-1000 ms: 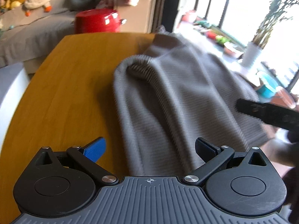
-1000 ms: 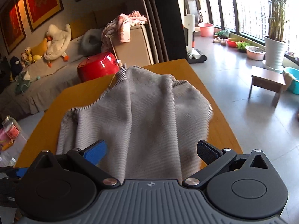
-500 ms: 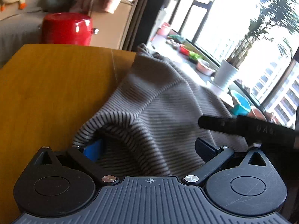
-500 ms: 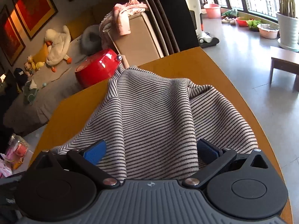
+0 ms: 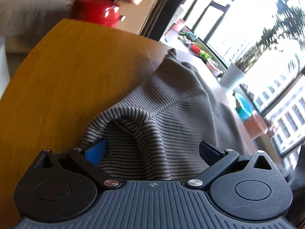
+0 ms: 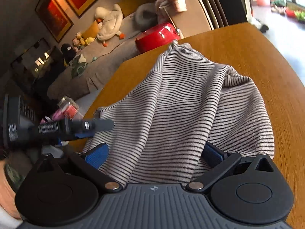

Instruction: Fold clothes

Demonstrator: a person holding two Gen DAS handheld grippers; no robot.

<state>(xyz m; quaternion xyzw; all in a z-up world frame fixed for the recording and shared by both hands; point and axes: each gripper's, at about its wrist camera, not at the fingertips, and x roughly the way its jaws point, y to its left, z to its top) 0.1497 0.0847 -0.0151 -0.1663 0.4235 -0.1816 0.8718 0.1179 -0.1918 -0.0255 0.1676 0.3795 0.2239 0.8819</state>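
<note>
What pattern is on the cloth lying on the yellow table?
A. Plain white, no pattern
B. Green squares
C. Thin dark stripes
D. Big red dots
C: the grey garment on the wooden table has thin dark stripes running across it, also seen in the left wrist view.

garment on table, pot behind

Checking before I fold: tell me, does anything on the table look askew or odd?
The striped top is bunched, not flat: ridges run from its far tip near the table edge toward both grippers, and a fold gapes open by the left gripper. Nothing looks spilled or damaged.
</note>
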